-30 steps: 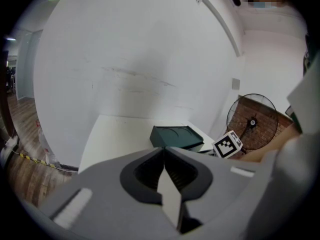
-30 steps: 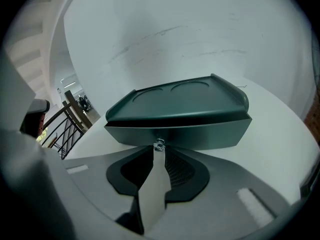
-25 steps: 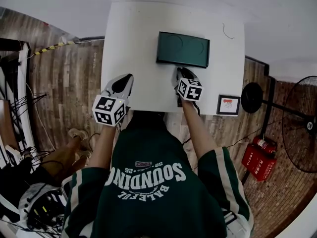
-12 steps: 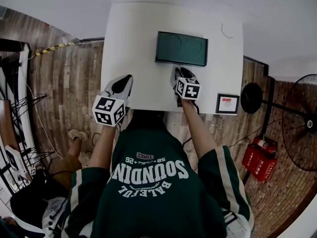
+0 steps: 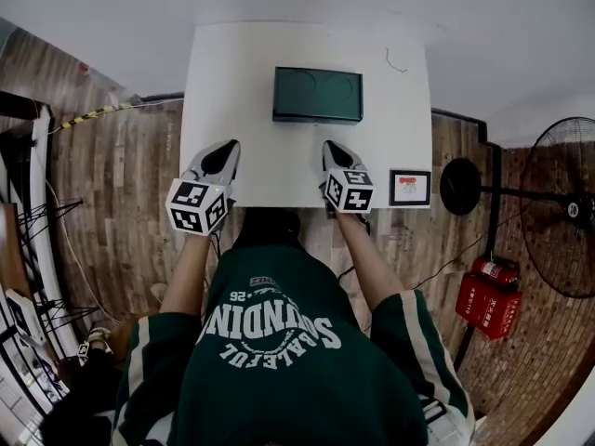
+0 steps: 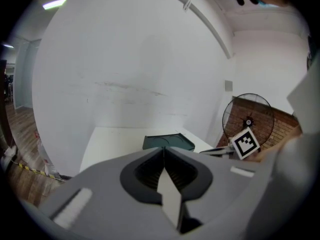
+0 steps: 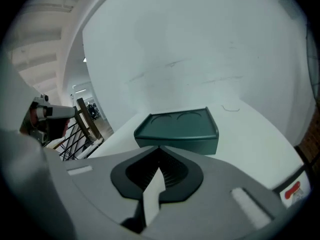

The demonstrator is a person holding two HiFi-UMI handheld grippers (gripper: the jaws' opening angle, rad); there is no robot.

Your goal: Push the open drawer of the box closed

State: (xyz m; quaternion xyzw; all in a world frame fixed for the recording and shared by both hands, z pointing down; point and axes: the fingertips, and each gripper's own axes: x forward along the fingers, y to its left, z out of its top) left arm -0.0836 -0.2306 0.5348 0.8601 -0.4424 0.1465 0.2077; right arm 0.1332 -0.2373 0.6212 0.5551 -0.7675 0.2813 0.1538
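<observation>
A dark green box [image 5: 317, 95] with two round recesses in its lid sits at the middle of the white table [image 5: 232, 72]. No drawer sticks out from it; its front face [image 7: 185, 145] looks flush. My left gripper [image 5: 223, 154] is shut near the table's front left edge, well apart from the box [image 6: 167, 142]. Just short of the box's front right corner, my right gripper [image 5: 335, 151] is shut too, with nothing in it and a gap of table between.
A small framed card [image 5: 410, 188] lies at the table's front right corner. A thin wire [image 5: 396, 63] lies at the back right. A fan [image 5: 558, 207] and a red extinguisher [image 5: 487, 295] stand on the wooden floor to the right.
The right gripper has drawn back from the box's front face toward the table's near edge. The left gripper has kept its place. The head view has shifted a little.
</observation>
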